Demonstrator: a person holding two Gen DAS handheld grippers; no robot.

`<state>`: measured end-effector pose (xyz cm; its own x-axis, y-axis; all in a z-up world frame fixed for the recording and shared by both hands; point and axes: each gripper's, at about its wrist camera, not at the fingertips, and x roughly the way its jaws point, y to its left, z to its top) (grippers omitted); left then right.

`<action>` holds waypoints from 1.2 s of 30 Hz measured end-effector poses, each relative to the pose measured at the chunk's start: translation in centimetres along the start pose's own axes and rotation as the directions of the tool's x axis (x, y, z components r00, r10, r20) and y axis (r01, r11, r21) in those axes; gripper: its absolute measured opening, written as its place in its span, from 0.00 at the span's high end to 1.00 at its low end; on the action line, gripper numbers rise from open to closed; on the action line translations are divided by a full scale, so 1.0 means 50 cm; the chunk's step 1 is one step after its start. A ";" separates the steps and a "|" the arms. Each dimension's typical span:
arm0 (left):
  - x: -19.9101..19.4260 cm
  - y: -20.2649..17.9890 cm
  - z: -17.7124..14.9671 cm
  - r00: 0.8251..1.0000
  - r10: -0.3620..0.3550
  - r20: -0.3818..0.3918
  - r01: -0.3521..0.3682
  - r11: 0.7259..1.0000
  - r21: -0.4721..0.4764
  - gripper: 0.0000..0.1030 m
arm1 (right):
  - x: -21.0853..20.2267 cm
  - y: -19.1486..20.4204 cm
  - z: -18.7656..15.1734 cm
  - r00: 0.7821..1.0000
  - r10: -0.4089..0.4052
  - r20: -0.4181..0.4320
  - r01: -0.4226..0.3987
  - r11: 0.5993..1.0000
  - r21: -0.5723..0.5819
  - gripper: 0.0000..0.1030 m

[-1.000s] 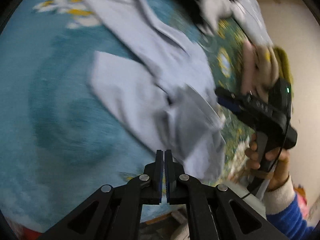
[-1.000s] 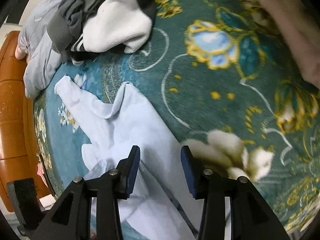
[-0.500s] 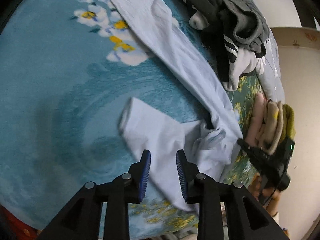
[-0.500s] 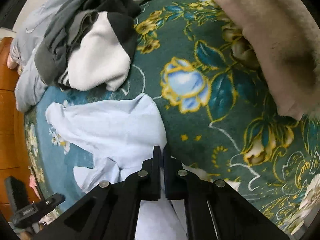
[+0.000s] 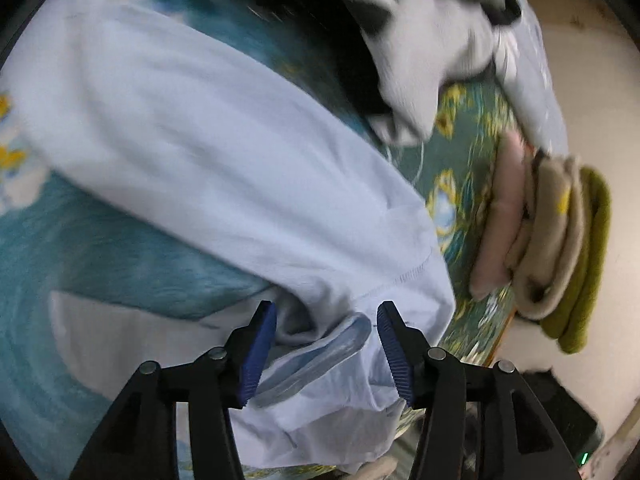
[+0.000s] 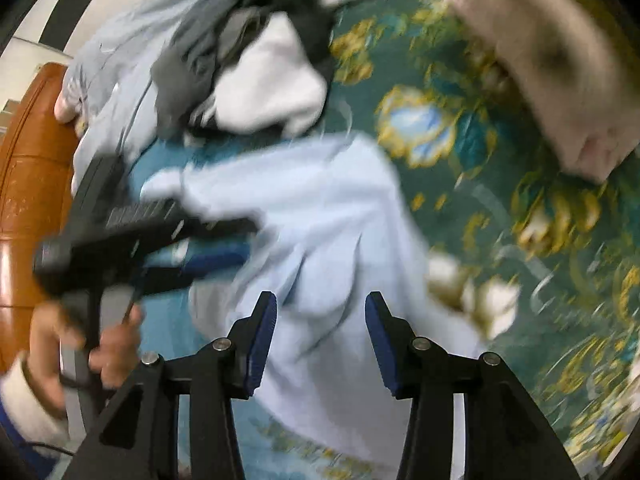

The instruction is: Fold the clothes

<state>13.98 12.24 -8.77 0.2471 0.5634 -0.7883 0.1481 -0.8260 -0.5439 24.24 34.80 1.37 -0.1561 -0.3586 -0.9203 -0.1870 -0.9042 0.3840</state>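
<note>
Pale-blue cotton shirt (image 5: 240,168): light, limp; grab collar at 6 o'clock. Left gripper (image 5: 326,350) and right gripper (image 6: 320,340) both spread, empty.

The left gripper (image 5: 326,344) has its blue-padded fingers (image 5: 258,350) spread wide over a bunched fold of the pale blue garment (image 5: 224,152), which stretches ahead across a teal floral cover (image 5: 100,256). Right of the fingers lies a stack of folded clothes (image 5: 548,240); ahead, a blurred dark-and-white pile (image 5: 400,40).
</note>
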 end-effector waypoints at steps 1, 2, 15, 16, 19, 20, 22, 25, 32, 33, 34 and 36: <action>0.011 -0.008 0.001 1.000 0.015 -0.009 -0.014 1.000 0.009 0.47 | 0.014 -0.001 -0.013 1.000 0.010 -0.018 -0.009 1.000 0.020 0.54; 0.017 -0.013 0.001 1.000 0.017 -0.011 -0.017 1.000 0.014 0.48 | 0.029 -0.003 -0.024 0.999 0.024 -0.038 -0.022 0.998 0.054 0.54; 0.013 -0.021 0.035 0.999 -0.028 0.022 0.029 0.997 -0.065 0.86 | 0.047 -0.036 -0.025 0.992 0.129 0.003 -0.125 0.957 0.260 0.96; 0.009 -0.020 0.034 0.999 -0.020 0.033 0.022 0.997 -0.071 0.91 | 0.030 -0.040 -0.029 0.993 0.120 0.013 -0.120 0.963 0.242 0.96; -0.009 -0.017 0.030 0.996 -0.045 0.078 0.053 0.993 -0.105 0.95 | -0.036 -0.067 -0.044 0.996 0.076 0.054 -0.086 0.976 0.201 0.96; -0.015 -0.019 0.030 0.995 -0.042 0.091 0.051 0.993 -0.103 0.95 | -0.066 -0.090 -0.050 0.996 0.048 0.074 -0.062 0.977 0.206 0.96; -0.028 -0.025 0.029 0.993 -0.022 0.116 0.032 0.995 -0.090 0.96 | -0.122 -0.139 -0.064 0.994 -0.020 0.111 -0.005 0.974 0.226 0.96; -0.077 -0.025 0.020 0.981 -0.052 0.187 0.070 0.993 -0.096 0.96 | -0.176 -0.212 -0.075 0.983 -0.123 0.136 0.080 0.955 0.285 0.96; -0.289 0.028 -0.037 0.903 -0.100 0.418 0.153 0.984 -0.095 0.96 | -0.274 -0.319 -0.088 0.951 -0.241 0.194 0.149 0.907 0.394 0.96; -0.326 0.038 -0.048 0.888 -0.087 0.451 0.142 0.986 -0.090 0.96 | -0.279 -0.313 -0.085 0.949 -0.239 0.206 0.143 0.908 0.393 0.96; -0.362 0.048 -0.059 0.872 -0.074 0.484 0.131 0.988 -0.086 0.96 | -0.284 -0.308 -0.082 0.947 -0.237 0.218 0.138 0.910 0.391 0.96; -0.420 0.072 -0.079 0.845 -0.055 0.532 0.114 0.990 -0.079 0.97 | -0.290 -0.282 -0.071 0.945 -0.224 0.239 0.124 0.920 0.372 0.96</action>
<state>13.11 -2.63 6.97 -0.3089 0.5308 -0.7892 0.2504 -0.7552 -0.6058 32.58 51.94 9.01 -0.3374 -0.0805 -0.9379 -0.5524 -0.7898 0.2665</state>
